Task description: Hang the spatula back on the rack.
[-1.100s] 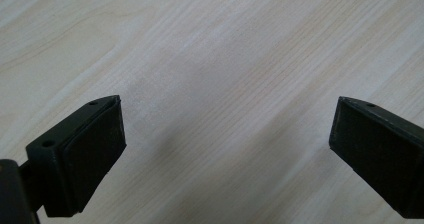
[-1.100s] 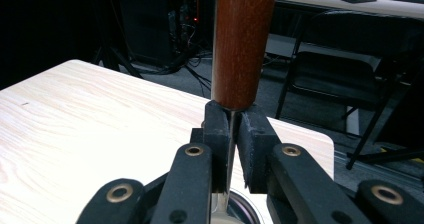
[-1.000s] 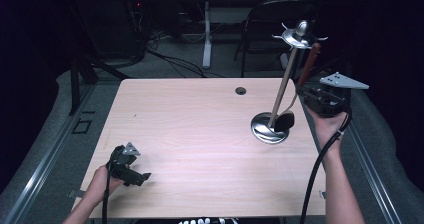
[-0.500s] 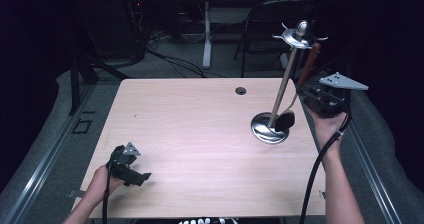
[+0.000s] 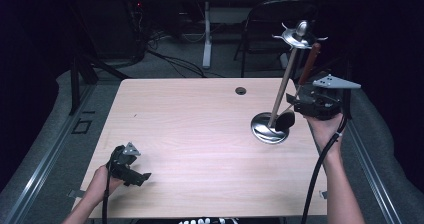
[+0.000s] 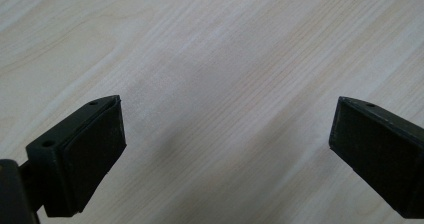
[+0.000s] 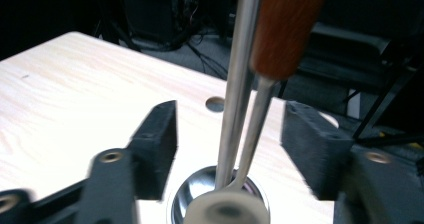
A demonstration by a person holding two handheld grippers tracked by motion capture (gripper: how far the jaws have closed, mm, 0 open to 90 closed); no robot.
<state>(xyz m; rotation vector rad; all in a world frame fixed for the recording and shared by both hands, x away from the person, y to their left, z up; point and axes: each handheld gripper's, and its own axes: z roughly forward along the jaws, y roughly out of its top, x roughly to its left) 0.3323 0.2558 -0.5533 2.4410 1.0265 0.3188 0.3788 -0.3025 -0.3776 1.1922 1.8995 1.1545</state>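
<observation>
A metal utensil stand [image 5: 269, 129] rises on a thin pole [image 5: 282, 91] from a round shiny base at the table's right. A utensil with a wooden handle [image 5: 309, 64] hangs from the stand's hooked top [image 5: 299, 35], its dark head [image 5: 285, 120] low over the base. My right gripper [image 5: 295, 101] is level beside it and its jaws have just been opening. In the right gripper view the pole [image 7: 240, 84] and the utensil's thin shaft [image 7: 255, 134] stand between the pads [image 7: 157, 144] without touching them. My left gripper [image 5: 142, 178] rests open at the front left, nothing between its pads [image 6: 95, 149].
The pale wooden table [image 5: 200, 134] has a small round grommet hole [image 5: 241, 90] near its far edge. Dark chairs, cables and a table leg lie beyond that edge. Grey floor and metal rails run along both sides.
The right gripper's jaws now stand apart around the utensil's shaft, where they looked closed on it before. The utensil still hangs from the stand. Neither hand has shifted.
</observation>
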